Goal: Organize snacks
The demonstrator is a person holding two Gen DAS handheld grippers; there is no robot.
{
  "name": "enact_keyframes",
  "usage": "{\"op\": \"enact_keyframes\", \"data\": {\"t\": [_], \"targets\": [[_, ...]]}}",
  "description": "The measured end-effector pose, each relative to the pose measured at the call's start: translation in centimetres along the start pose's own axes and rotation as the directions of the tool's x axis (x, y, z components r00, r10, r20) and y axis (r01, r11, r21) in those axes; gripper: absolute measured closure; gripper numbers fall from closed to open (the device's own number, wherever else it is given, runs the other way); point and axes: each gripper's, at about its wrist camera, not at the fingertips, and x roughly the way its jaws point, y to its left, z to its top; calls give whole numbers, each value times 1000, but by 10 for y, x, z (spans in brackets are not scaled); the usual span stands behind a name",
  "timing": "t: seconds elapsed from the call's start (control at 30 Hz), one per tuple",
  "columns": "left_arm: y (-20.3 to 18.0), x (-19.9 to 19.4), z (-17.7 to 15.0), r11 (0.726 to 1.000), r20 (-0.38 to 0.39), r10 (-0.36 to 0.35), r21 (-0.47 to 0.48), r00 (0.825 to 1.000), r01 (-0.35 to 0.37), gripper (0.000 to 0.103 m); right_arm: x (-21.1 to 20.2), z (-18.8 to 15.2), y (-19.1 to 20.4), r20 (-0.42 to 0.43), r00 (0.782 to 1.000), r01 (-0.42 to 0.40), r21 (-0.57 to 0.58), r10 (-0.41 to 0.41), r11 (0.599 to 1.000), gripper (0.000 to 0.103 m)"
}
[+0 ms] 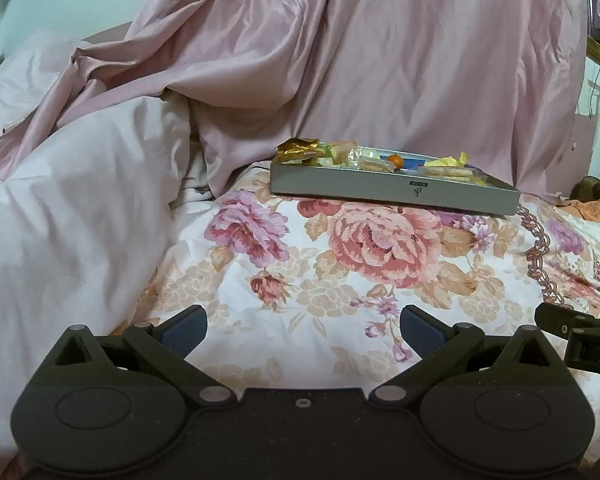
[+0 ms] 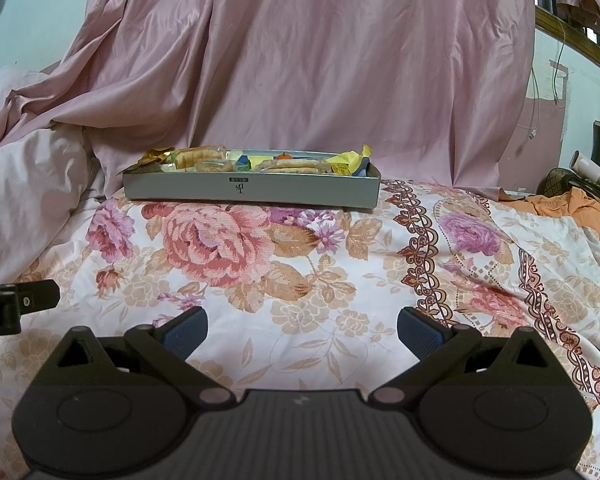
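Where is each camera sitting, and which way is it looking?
Left wrist: rides on the left gripper, low over the flowery bedspread, looking forward at the gray tray of snacks; its own open fingers show, plus a bit of the right gripper at the right edge.
Right wrist: rides on the right gripper, facing the same way; its open fingers show, plus the left gripper at the left edge.
Shared: tray, bedspread, pink curtain behind.

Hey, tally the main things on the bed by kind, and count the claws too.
Gray snack tray: 1
Small orange fruit in the tray: 1
Claws, left claw and right claw, both open and empty: 2
Total: 4
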Motion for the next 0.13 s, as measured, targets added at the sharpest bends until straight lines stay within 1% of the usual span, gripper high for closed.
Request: {"op": "enact_keyframes", "data": {"t": [0.13], "targets": [[0,0,0,1000,0,8,1,1000,-8,1,0,0,0,-1,1000,0,0,0,1000,0]]}}
